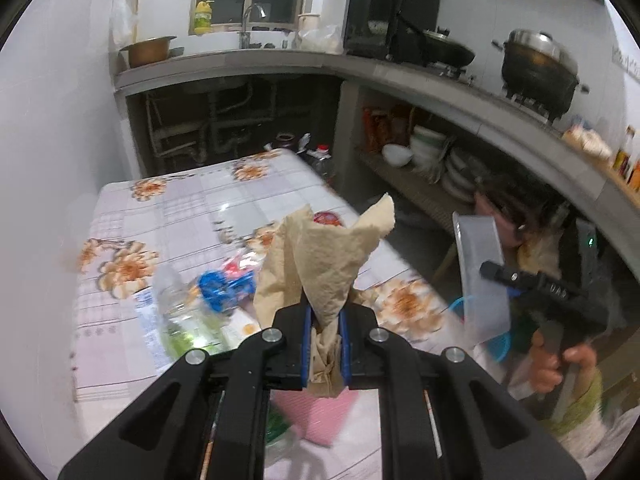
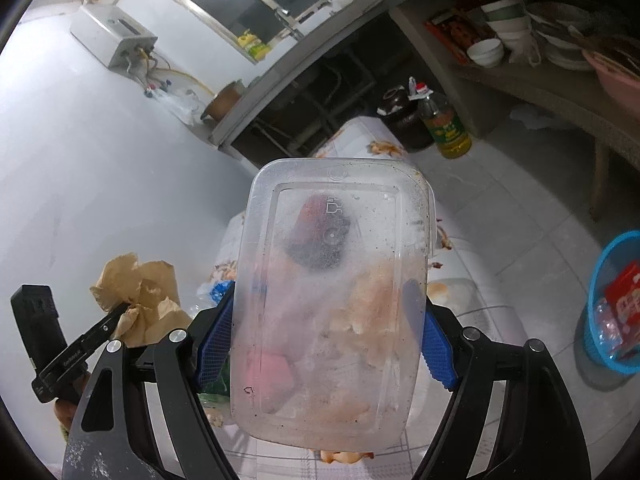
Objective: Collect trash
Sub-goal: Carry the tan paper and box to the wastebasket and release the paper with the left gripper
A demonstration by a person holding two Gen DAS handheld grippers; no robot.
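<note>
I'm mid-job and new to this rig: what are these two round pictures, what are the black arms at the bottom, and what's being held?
Each picture comes from a fisheye camera on a hand-held gripper, looking along its two fingers. The left gripper is shut on crumpled brown paper. The right gripper clamps a clear plastic container. Below lies a floral tablecloth table with a plastic bottle and blue wrapper. A blue basket with trash stands on the floor.

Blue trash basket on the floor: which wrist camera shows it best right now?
Right wrist: the blue basket shows its rim, wall and red wrappers inside. Left wrist catches only slivers behind the held plastic container.
</note>
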